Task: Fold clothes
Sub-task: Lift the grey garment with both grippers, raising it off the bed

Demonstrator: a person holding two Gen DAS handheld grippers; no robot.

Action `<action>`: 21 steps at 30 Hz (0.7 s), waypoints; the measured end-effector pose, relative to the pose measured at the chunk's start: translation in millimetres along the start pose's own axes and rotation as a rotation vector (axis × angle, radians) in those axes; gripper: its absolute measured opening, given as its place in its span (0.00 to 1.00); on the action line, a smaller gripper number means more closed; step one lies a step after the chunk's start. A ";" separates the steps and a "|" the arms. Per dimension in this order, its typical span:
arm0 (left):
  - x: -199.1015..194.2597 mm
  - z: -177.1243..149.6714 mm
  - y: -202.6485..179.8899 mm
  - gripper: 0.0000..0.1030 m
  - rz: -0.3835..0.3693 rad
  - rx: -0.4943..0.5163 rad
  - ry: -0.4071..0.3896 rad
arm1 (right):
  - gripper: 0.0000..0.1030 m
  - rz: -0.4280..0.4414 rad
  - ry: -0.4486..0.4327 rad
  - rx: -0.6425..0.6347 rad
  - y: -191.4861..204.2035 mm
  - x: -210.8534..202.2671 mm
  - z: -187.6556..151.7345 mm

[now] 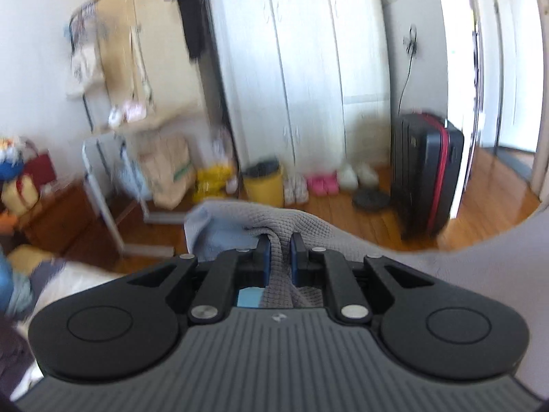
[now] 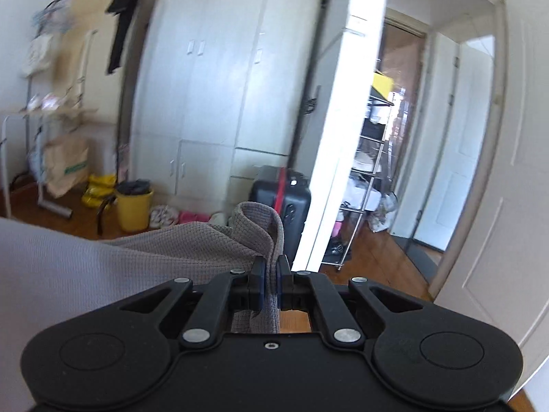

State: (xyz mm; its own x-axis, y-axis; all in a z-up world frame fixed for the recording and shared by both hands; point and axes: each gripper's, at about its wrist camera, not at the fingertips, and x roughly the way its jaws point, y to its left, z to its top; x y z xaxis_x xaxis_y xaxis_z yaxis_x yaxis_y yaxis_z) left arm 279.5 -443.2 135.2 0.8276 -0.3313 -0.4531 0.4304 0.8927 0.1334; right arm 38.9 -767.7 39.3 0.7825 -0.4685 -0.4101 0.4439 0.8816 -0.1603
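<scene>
Standing tallest against the far wall: white wardrobe (image 1: 302,68), doors shut, filling the middle of both views.
Leaning beside it on the wooden floor (image 1: 480,199): dark suitcase (image 1: 425,175) with a red stripe, upright, near the bright doorway.
Spreading between the two wrist views, lifted clear of the floor: grey waffle-knit garment (image 1: 302,226), the task's thing, stretching from one gripper across toward the other, its pale face blurring large at the frame edge in each view.
Hanging high at the wardrobe's left corner: black garment (image 1: 188,10).
Sitting on the floor in front of the wardrobe: yellow bin (image 1: 264,185) with a dark liner; just beside it, pink slippers (image 1: 322,182) and a white pair, blurred.
Clamping a bunched fold of the grey garment between blue pads: left gripper (image 1: 280,250), jaws drawn nearly together, cloth trailing down through the gap.
Pinching a thick hem edge of the same garment: right gripper (image 2: 270,271), jaws pressed close on the fabric, a loop of hem curling up above the fingertips.
</scene>
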 end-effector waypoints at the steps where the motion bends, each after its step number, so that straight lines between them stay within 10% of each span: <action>1: 17.1 -1.2 -8.2 0.39 -0.028 0.004 0.077 | 0.11 0.007 0.021 0.025 0.3 -2.7 -5.0; 2: 32.0 -5.7 -17.2 0.57 -0.051 0.013 0.147 | 0.29 0.013 0.041 0.050 0.5 -5.5 -10.0; 4: 50.7 -28.2 -37.1 0.57 -0.069 0.054 0.241 | 0.54 0.027 0.083 0.101 1.0 -10.9 -19.9; 12: 44.7 -145.8 -39.4 0.57 -0.110 0.069 0.445 | 0.55 0.078 0.249 0.303 2.5 -34.9 -62.1; 17: 6.4 -192.0 -2.8 0.59 -0.135 -0.125 0.509 | 0.56 0.088 0.335 0.477 -18.4 -77.2 -123.7; 21: -34.2 -208.4 -23.0 0.66 -0.120 0.027 0.506 | 0.56 0.067 0.461 0.510 -38.2 -84.7 -146.9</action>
State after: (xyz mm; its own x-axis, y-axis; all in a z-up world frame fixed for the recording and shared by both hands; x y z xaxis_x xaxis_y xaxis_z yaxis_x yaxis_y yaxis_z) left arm 166.2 -388.8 -36.1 0.4967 -0.2359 -0.8352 0.5262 0.8472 0.0736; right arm -108.5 -753.3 -51.8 0.6000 -0.2425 -0.7624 0.6395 0.7179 0.2750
